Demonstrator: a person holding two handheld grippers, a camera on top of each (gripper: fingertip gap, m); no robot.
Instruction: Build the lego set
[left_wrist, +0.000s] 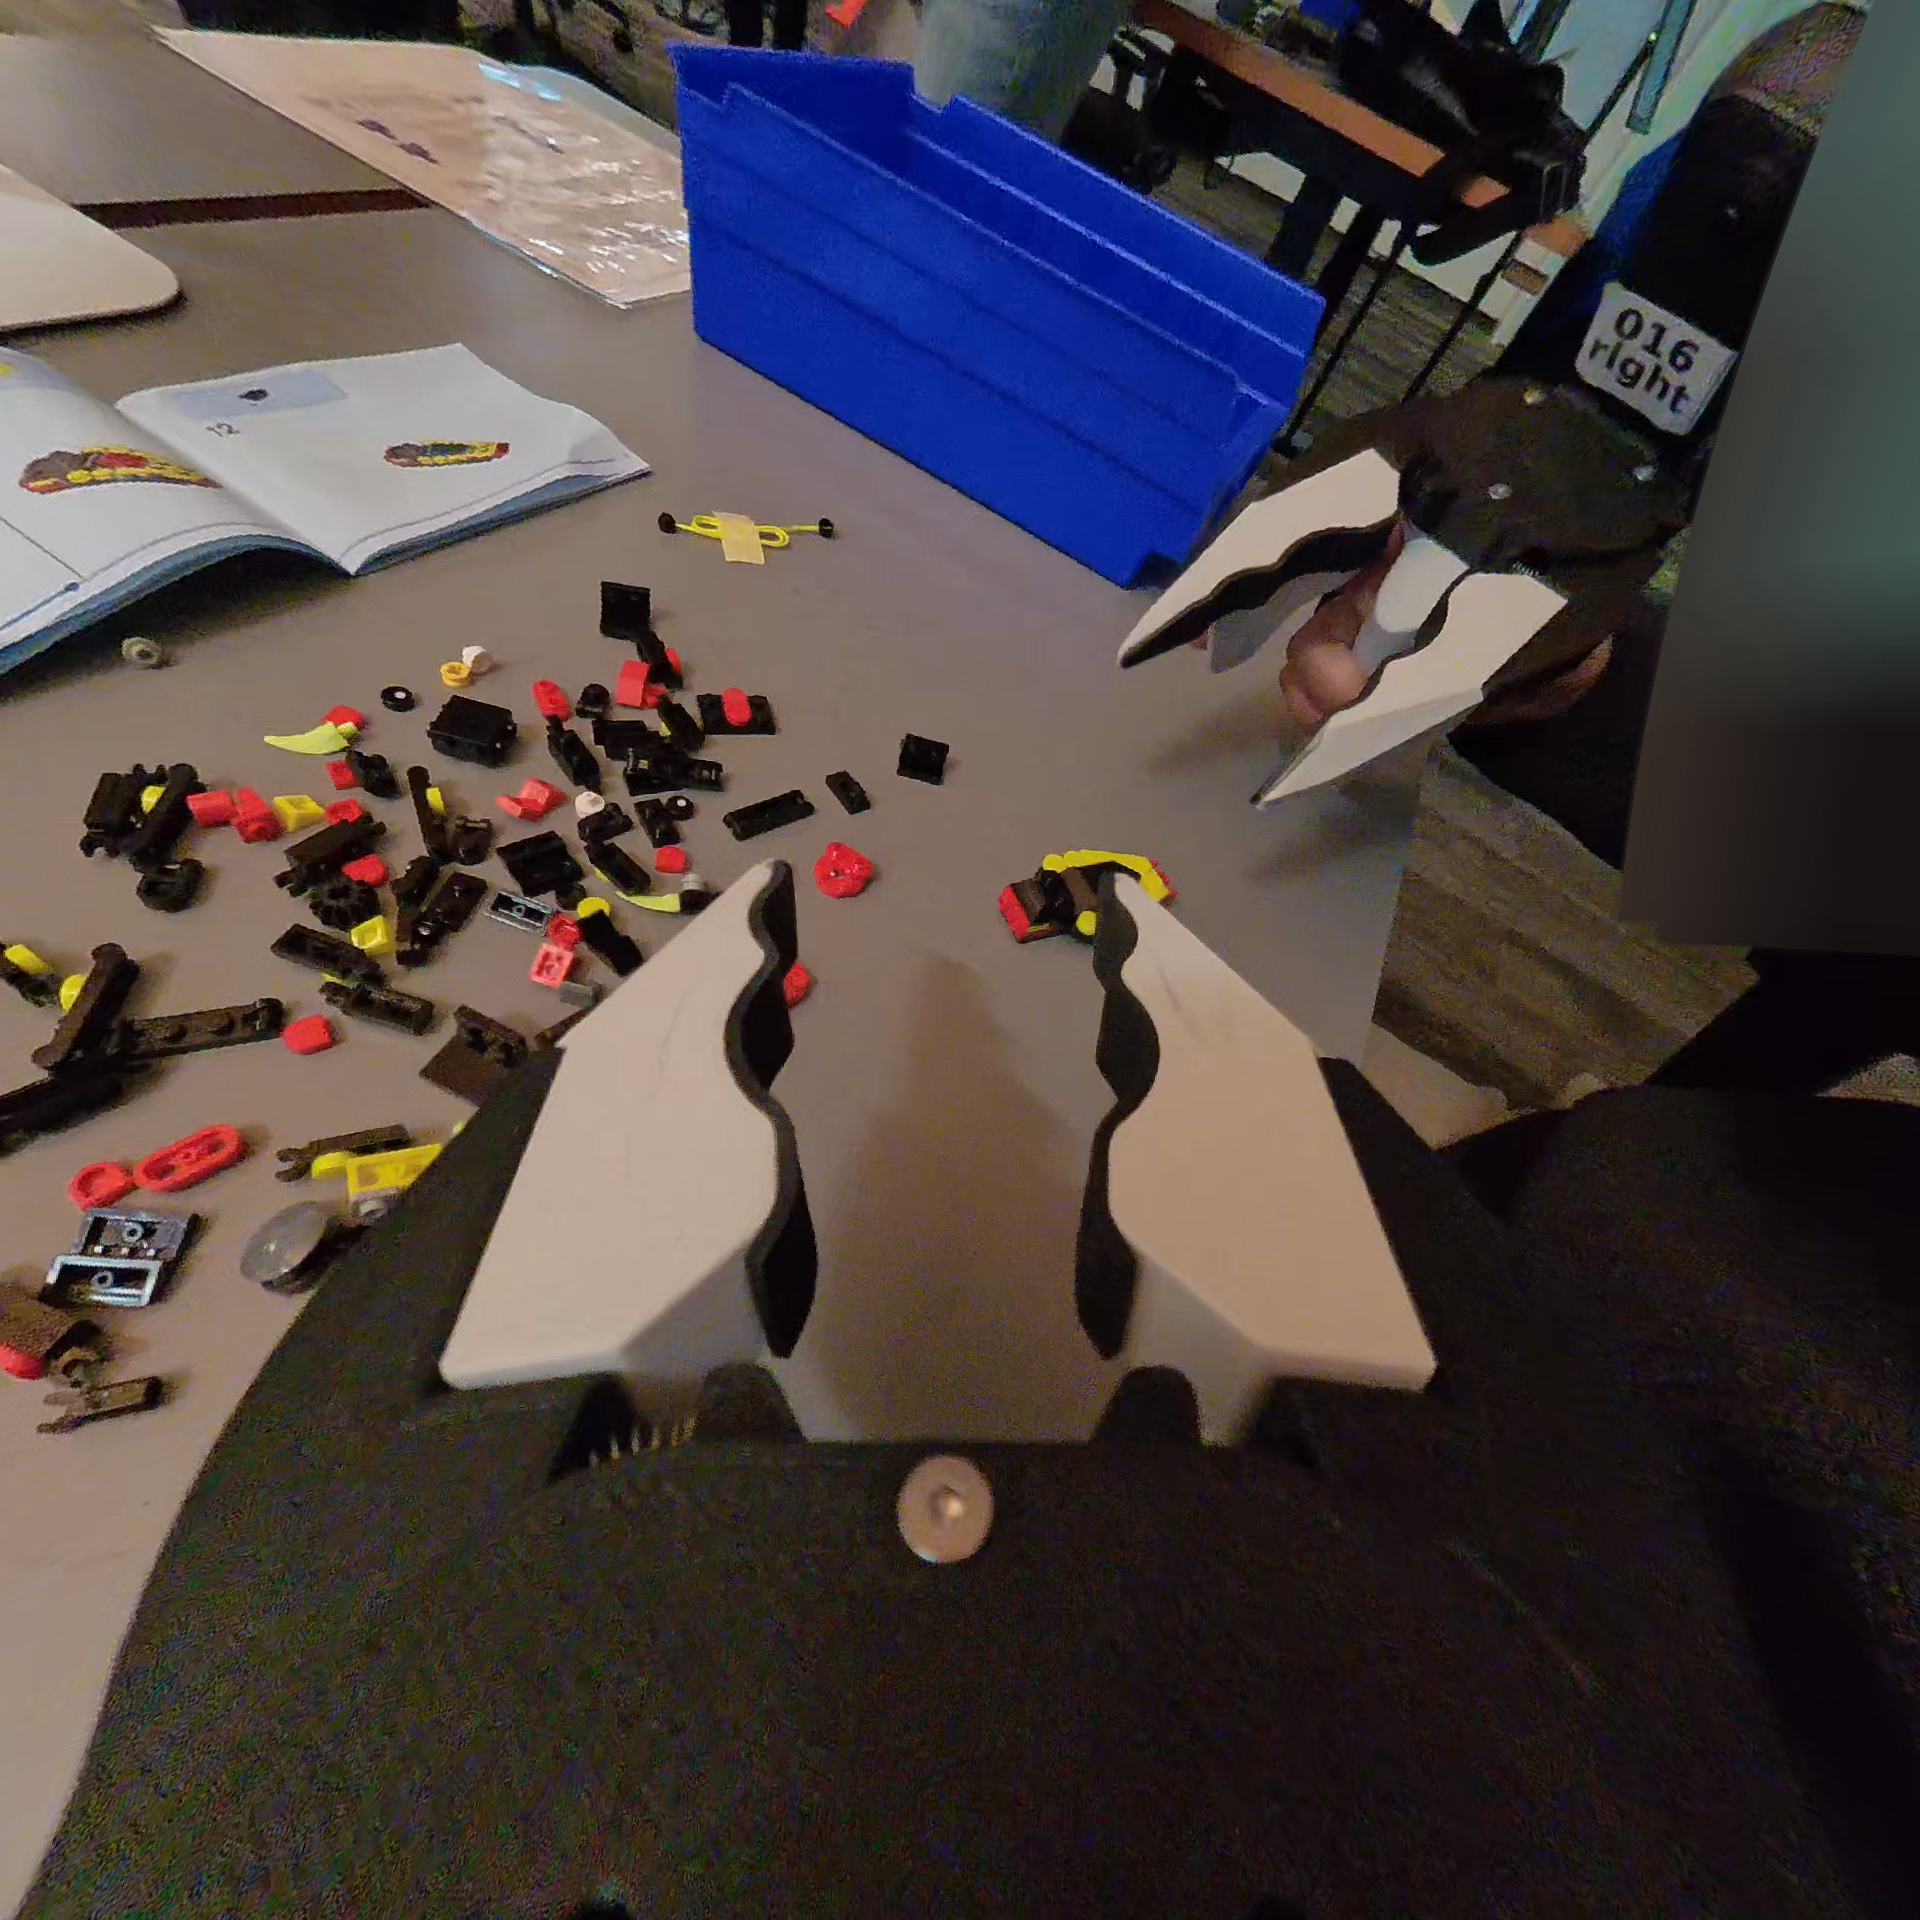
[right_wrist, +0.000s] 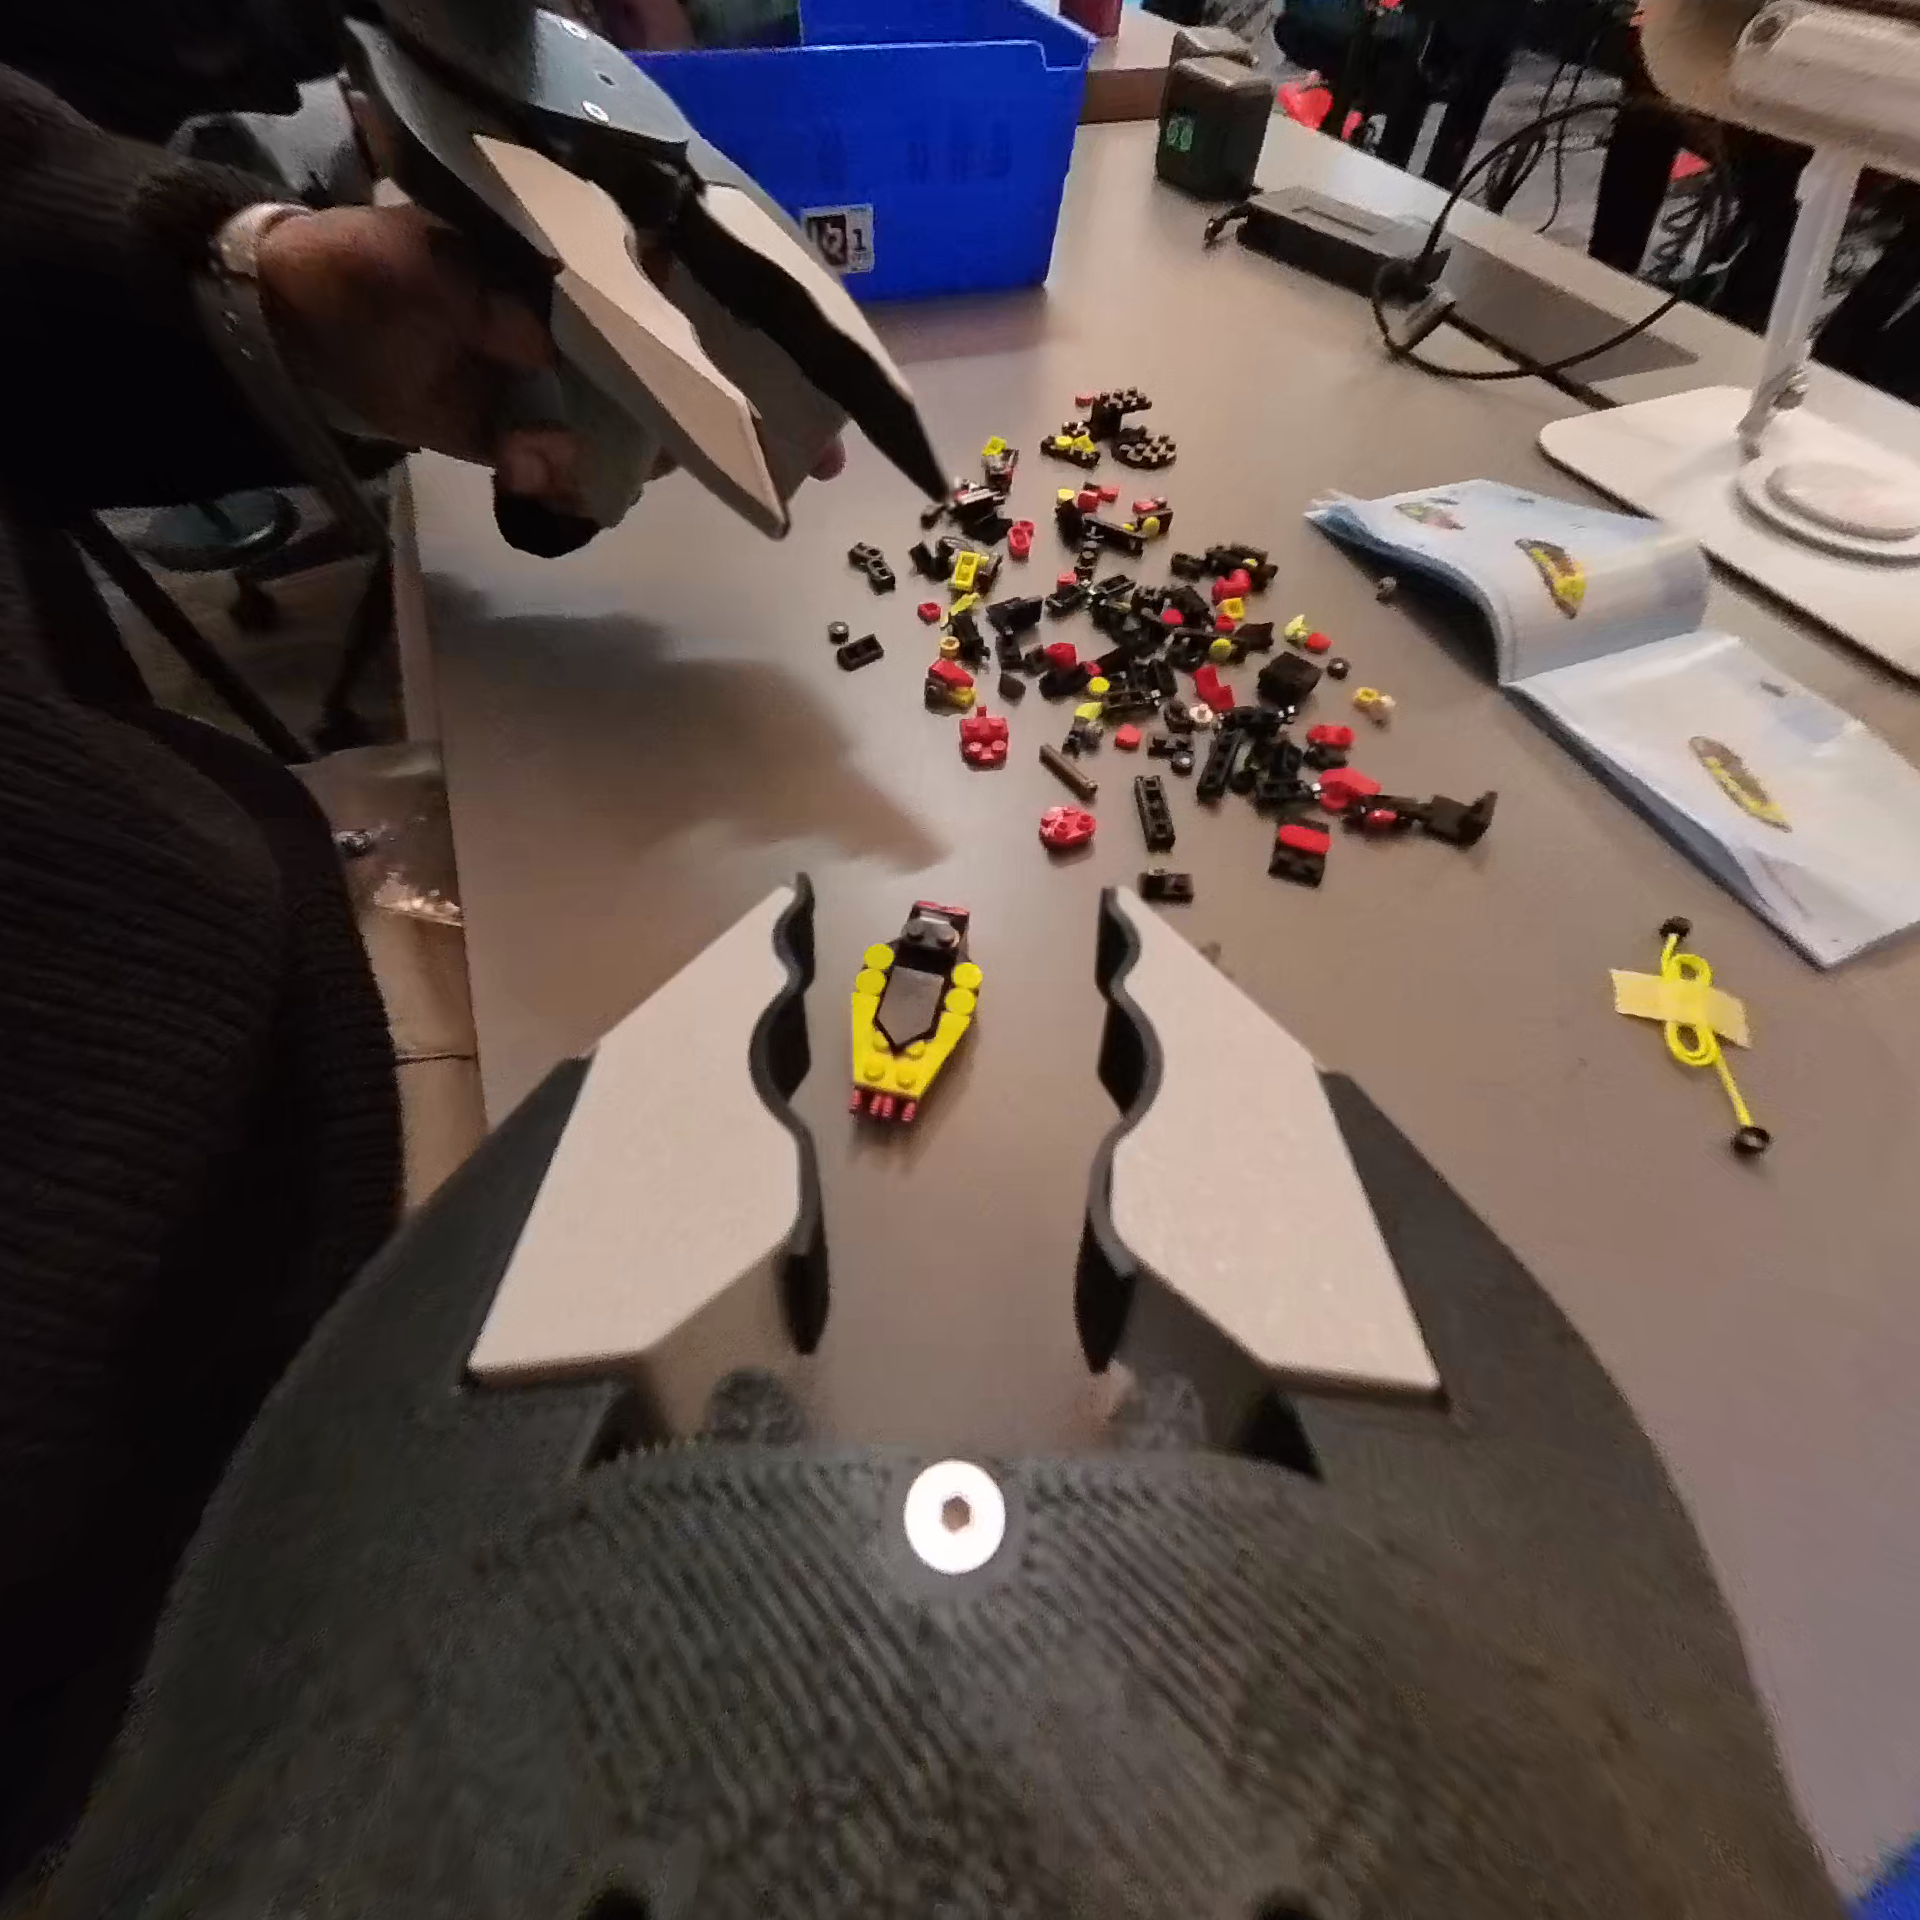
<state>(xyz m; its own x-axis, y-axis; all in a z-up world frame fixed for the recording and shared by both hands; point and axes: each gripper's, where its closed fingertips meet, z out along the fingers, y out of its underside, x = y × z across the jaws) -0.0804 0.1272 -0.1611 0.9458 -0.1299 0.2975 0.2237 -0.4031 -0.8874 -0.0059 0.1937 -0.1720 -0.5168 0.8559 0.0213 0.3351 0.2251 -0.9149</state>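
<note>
Left wrist view: the left gripper (left_wrist: 940, 883) is seen w/ jaws spread wide, nothing between the pads, only bare grey table (left_wrist: 935, 644) showing in the gap. It is held above the table. A small yellow/black/red brick model (left_wrist: 1081, 894) lies on the table beside the right-hand fingertip, partly hidden by it; contact can't be judged. A red round piece (left_wrist: 844, 869) is seen just beyond the left-hand fingertip. A scatter of loose black, red & yellow bricks (left_wrist: 468, 831) is spread to the left. Further off an open instruction booklet (left_wrist: 343, 468) and a blue bin (left_wrist: 966, 301) are seen. The right gripper (left_wrist: 1236, 717) is seen at upper right, jaws apart, nothing gripped.

Right wrist view: the right gripper (right_wrist: 951, 899) is shown w/ jaws wide apart. The brick model (right_wrist: 914, 1013) lies on the table (right_wrist: 644, 748) between the pads, w/ a clear gap each side, so it isn't pinched. The loose-brick pile (right_wrist: 1143, 644) lies beyond. A yellow cord w/ tape (right_wrist: 1688, 1013) lies to the right, the booklet (right_wrist: 1662, 675) past it. The left gripper (right_wrist: 852, 499) is seen at upper left, held by a hand (right_wrist: 416, 332), tips apart over the pile's near edge, nothing seen gripped.
</note>
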